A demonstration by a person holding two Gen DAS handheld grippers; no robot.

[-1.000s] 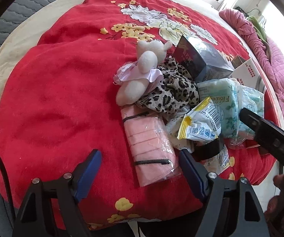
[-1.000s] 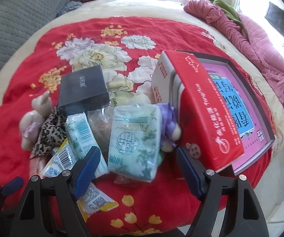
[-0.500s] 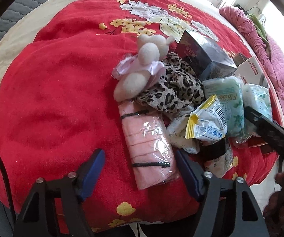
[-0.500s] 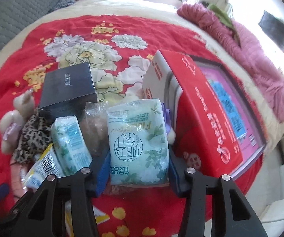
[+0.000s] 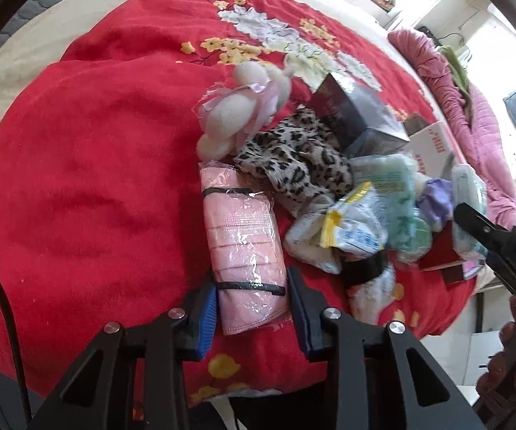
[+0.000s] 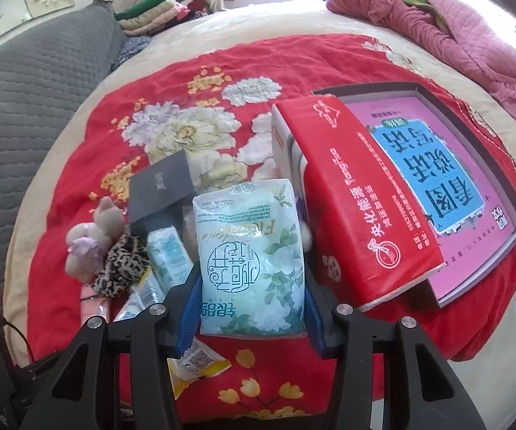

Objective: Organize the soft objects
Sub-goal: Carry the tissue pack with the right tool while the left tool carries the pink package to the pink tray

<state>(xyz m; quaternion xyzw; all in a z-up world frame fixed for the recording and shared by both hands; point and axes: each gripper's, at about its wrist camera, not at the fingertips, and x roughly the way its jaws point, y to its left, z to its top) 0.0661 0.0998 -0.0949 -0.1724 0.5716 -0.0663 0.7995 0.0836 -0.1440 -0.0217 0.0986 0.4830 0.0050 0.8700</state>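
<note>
Left gripper clamps near end of pink plastic-wrapped mask pack, lying on red floral blanket. Right gripper squeezes pale green tissue packet. Lift both straight up; avoid dragging leopard-print cloth.

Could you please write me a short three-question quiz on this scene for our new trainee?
1. True or false: the left gripper is closed on the pink mask pack.
2. Which does the right gripper hold? A) black box B) green tissue pack C) plush toy
3. Fill in: the leopard-print cloth lies between the plush toy and the ____ box.

Key: 1 true; 2 B; 3 black.
</note>
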